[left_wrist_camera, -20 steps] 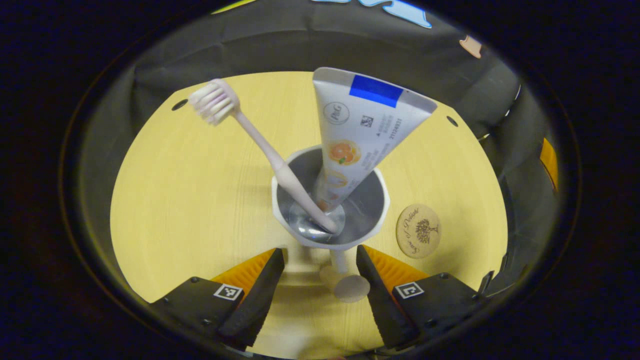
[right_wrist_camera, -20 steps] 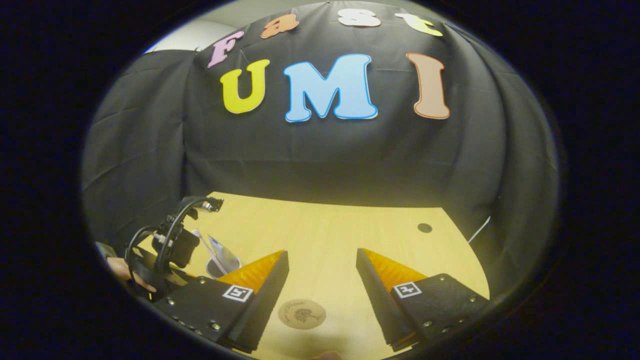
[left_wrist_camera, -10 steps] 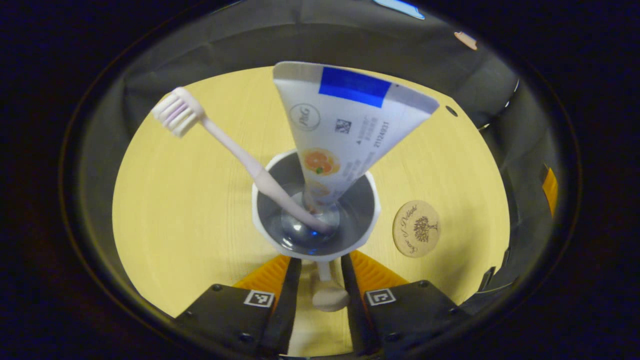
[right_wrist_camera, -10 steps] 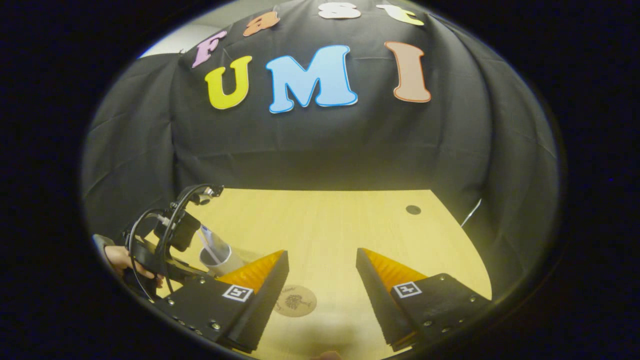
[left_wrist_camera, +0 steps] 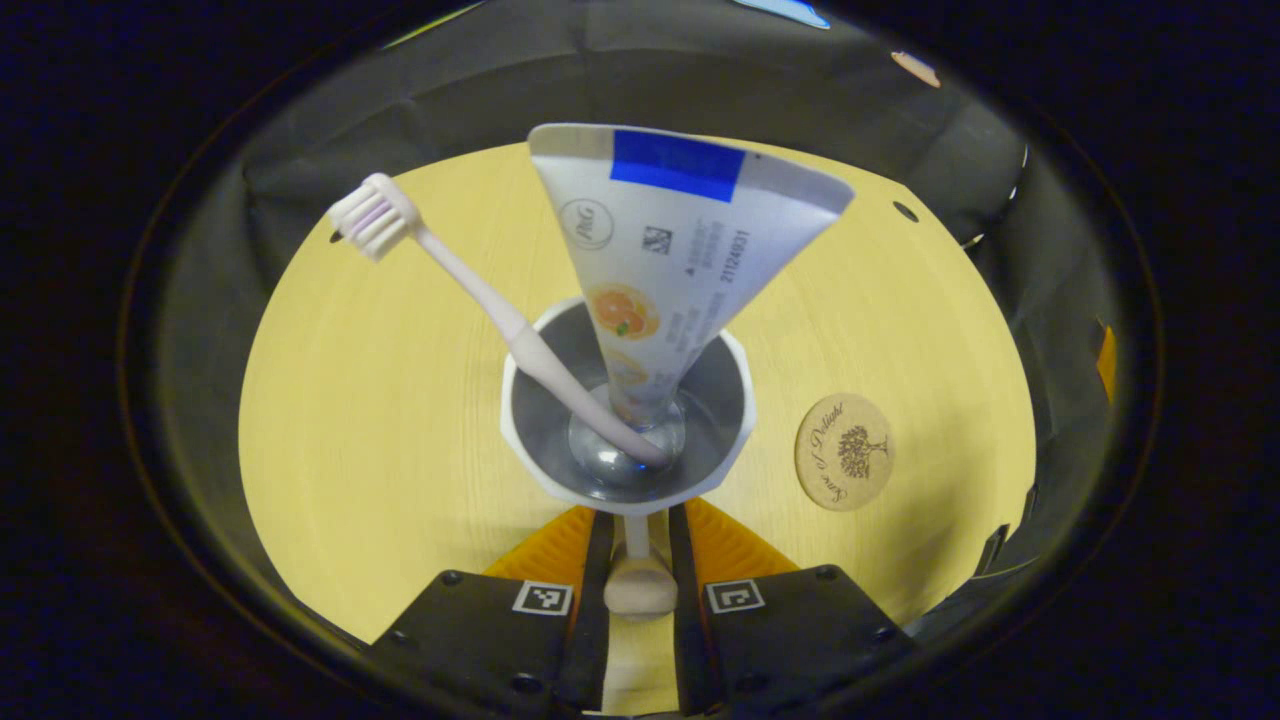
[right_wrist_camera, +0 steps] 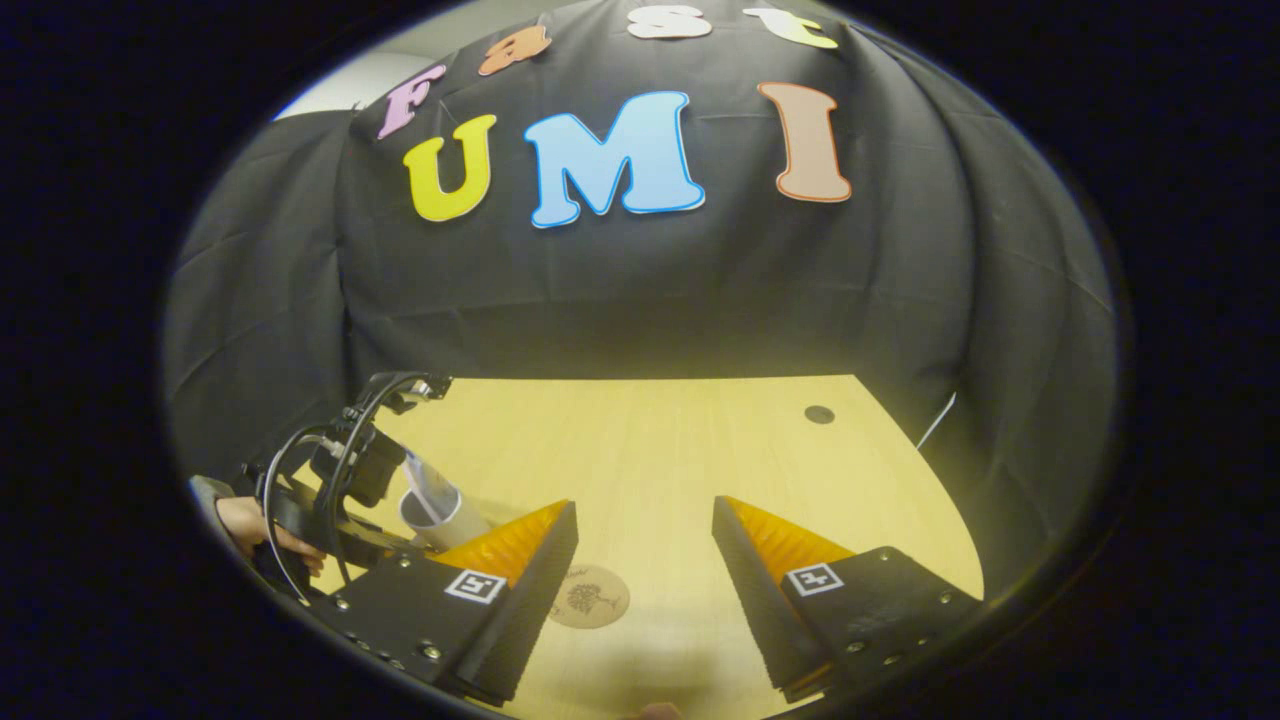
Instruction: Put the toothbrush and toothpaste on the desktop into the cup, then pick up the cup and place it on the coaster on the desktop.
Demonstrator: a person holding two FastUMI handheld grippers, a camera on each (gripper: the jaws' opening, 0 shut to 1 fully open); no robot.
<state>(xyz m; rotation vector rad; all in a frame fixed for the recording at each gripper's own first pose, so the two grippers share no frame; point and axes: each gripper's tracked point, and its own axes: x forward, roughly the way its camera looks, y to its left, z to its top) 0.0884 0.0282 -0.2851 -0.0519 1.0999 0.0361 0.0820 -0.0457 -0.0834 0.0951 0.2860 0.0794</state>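
Pale wood grain covers my table (left_wrist_camera: 400, 400). On it stands the white cup (left_wrist_camera: 530, 470) with a shiny grey inside, holding the slim pink toothbrush (left_wrist_camera: 470, 290), bristles up, and the flat-crimped toothpaste (left_wrist_camera: 670, 250), cap down. My left tongs (left_wrist_camera: 637, 560) pinch the cup's handle (left_wrist_camera: 638, 585). The round cork coaster (left_wrist_camera: 843, 452) lies bare beside the cup. In the right gripper view, my right tongs (right_wrist_camera: 640, 555) are spread wide over the table, near the coaster.

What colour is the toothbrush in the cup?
Pale pink, with white bristles: the toothbrush shows best in the left gripper view.
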